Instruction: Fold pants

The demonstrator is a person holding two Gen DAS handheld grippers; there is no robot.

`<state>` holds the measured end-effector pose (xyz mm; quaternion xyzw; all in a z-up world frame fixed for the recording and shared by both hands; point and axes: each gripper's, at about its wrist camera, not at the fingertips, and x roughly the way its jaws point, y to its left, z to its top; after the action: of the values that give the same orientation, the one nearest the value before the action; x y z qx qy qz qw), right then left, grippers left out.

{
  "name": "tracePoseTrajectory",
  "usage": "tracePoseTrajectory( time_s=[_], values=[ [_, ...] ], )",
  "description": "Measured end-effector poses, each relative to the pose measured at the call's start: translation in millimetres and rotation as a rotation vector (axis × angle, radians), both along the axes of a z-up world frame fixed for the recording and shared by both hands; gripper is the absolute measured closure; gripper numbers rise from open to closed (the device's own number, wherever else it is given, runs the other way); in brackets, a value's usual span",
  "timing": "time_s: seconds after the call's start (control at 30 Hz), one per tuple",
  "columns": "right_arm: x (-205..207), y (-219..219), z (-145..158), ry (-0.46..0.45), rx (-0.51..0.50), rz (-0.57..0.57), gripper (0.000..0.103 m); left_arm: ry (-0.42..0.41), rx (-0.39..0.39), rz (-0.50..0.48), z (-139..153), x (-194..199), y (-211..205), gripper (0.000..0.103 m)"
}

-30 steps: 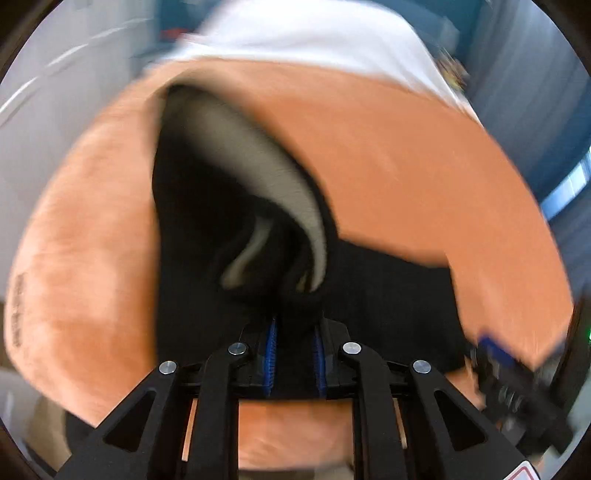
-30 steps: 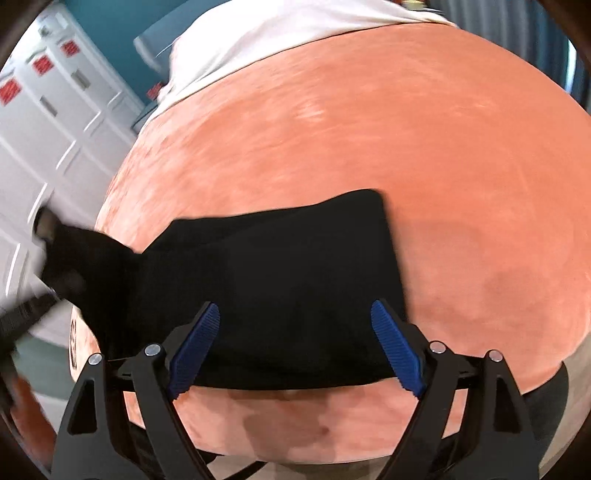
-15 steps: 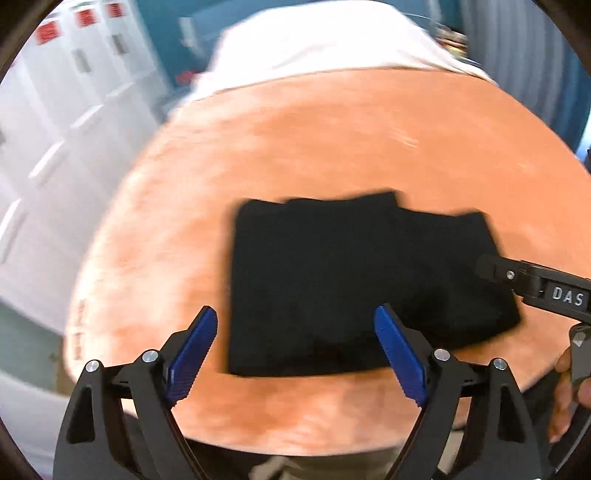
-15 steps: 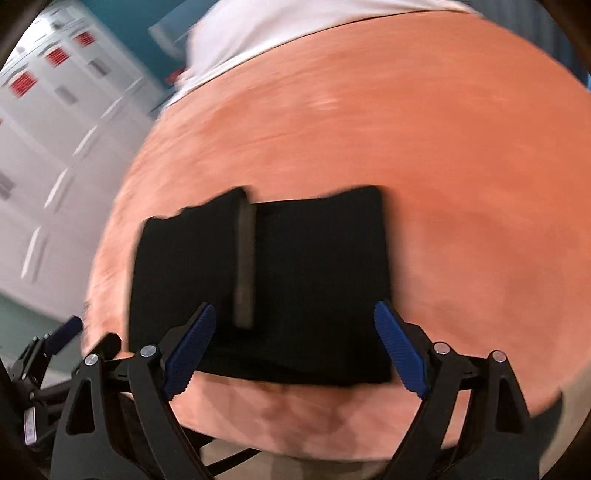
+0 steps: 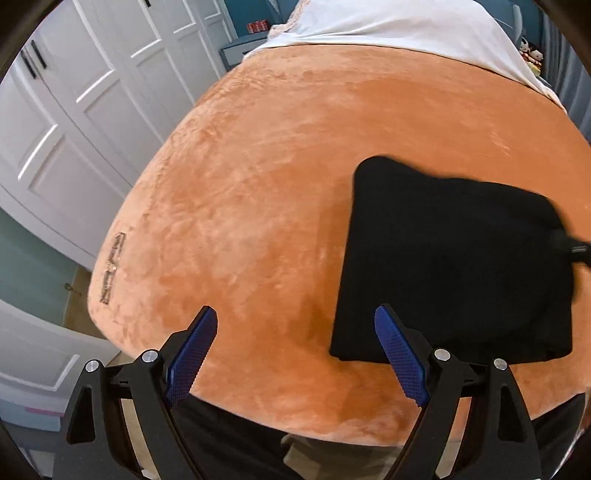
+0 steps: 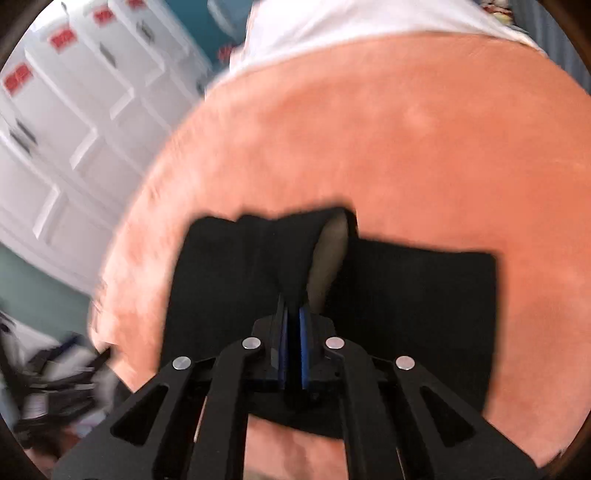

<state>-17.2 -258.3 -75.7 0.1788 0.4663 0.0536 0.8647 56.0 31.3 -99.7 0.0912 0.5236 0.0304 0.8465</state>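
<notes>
On blanket (image 5: 258,184) – pants (image 5: 454,258) near front edge, left side bare

1. The left wrist view looks forward and steeply down along the left gripper (image 5: 295,354), from just above the near edge of the orange plush blanket (image 5: 258,184); the wardrobe doors (image 5: 74,110) fill its left side.
2. The folded black pants (image 5: 454,266) lie to the right of its centre.
3. The right wrist view looks down along the right gripper (image 6: 291,325), close over the pants (image 6: 406,314), which fill its lower middle; it is blurred.
4. Both views share the blanket, the pants, the white sheet (image 5: 406,33) beyond and the wardrobe doors.
</notes>
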Motion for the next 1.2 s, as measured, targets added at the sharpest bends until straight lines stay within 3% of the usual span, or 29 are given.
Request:
tracePoseTrajectory(
  time_s=[0.07,0.17,0.2,0.27,0.3,0.37,0.43,0.6,0.73,0.77,0.83,0.87,0.97,1.03,1.1,1.17,1.2],
  values=[
    [-13.4,-14.9,1.0,0.006,-0.052,-0.036,0.099,0.007,-0.004,-0.016,-3.5,1.9,-6.5,0.018],
    [-21.0,-37.0,-49.8,0.15,-0.103,-0.065,0.094,0.034,-0.007,-0.04,-10.4,3.5,-20.1,0.018],
    [-20.3,-40.2,-79.5,0.236,-0.102,-0.051,0.087,0.045,-0.011,-0.05,-13.6,4.0,-23.9,0.018],
    [-28.5,-42.6,-92.0,0.223,-0.065,-0.076,0.087,0.072,-0.009,-0.071,-20.1,3.9,-33.7,0.018],
    [-32.5,-44.5,-84.1,0.198,-0.013,-0.09,0.082,0.079,0.001,-0.082,-22.3,3.4,-36.8,0.018],
    [-36.2,-48.4,-72.7,0.165,0.076,-0.107,0.047,0.081,0.019,-0.086,-24.1,2.6,-37.4,0.018],
    [-38.0,-51.7,-69.2,0.123,0.15,-0.088,0.035,0.085,0.018,-0.066,-25.8,4.0,-32.7,0.018],
    [-29.0,-50.5,-98.1,0.154,0.281,-0.055,0.035,0.148,-0.065,0.007,-34.2,11.0,-11.8,0.018],
    [-12.3,-31.6,-109.5,0.117,0.376,-0.043,0.036,0.161,-0.062,0.023,-37.3,7.1,-4.1,0.018],
    [-9.2,-26.1,-110.3,0.116,0.352,-0.041,0.041,0.165,-0.062,0.022,-38.1,6.4,-3.4,0.018],
    [1.4,-11.0,-107.3,0.137,0.256,-0.035,0.075,0.172,-0.065,0.023,-39.0,5.1,-3.0,0.018],
    [2.5,-8.6,-98.6,0.122,0.268,-0.035,0.083,0.173,-0.065,0.024,-38.1,4.9,-3.1,0.018],
    [-5.5,-5.5,-49.9,0.034,0.208,-0.027,0.086,0.156,-0.064,0.016,-35.5,4.3,-2.7,0.018],
    [-20.2,-11.2,-6.9,-0.033,0.111,-0.04,0.087,0.143,-0.071,0.012,-33.3,4.4,-2.2,0.018],
    [-31.8,-18.7,13.9,-0.043,-0.022,-0.056,0.087,0.143,-0.084,0.009,-33.9,6.1,-3.9,0.018],
    [-32.1,-27.3,1.0,0.008,-0.159,-0.075,0.086,0.153,-0.1,-0.003,-37.8,8.1,-9.6,0.017],
    [-23.8,-32.3,-30.4,0.09,-0.188,-0.051,0.081,0.163,-0.102,-0.012,-41.6,9.2,-14.2,0.017]
  ],
)
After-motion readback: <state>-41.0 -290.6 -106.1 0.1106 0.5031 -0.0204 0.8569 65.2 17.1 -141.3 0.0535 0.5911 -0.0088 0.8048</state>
